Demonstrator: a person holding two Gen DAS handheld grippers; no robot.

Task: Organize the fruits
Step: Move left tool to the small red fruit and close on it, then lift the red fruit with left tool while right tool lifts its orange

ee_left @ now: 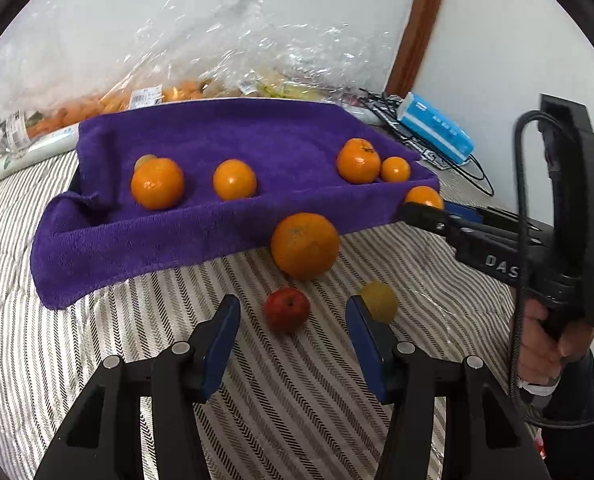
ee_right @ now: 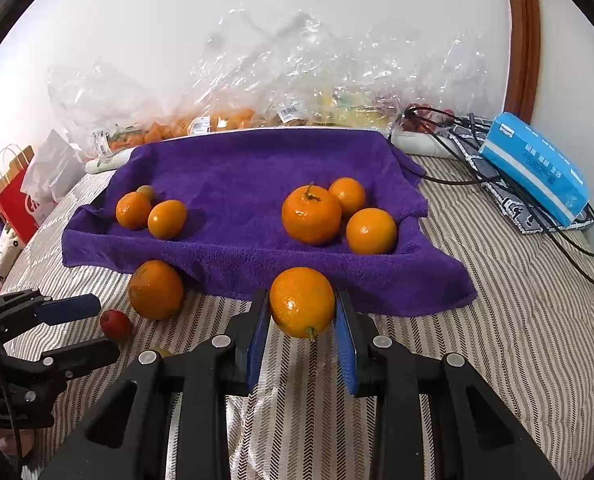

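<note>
A purple towel lies over a tray on the striped bed, with several oranges on it in a left and a right group. My right gripper is shut on an orange, held just above the bed at the towel's front edge; it also shows in the left wrist view. My left gripper is open, its fingers on either side of a small red fruit. A large orange and a small yellow fruit lie nearby on the bed.
Clear plastic bags of fruit pile up against the wall behind the towel. A blue tissue pack and black cables lie at the right. A red paper bag stands at the far left.
</note>
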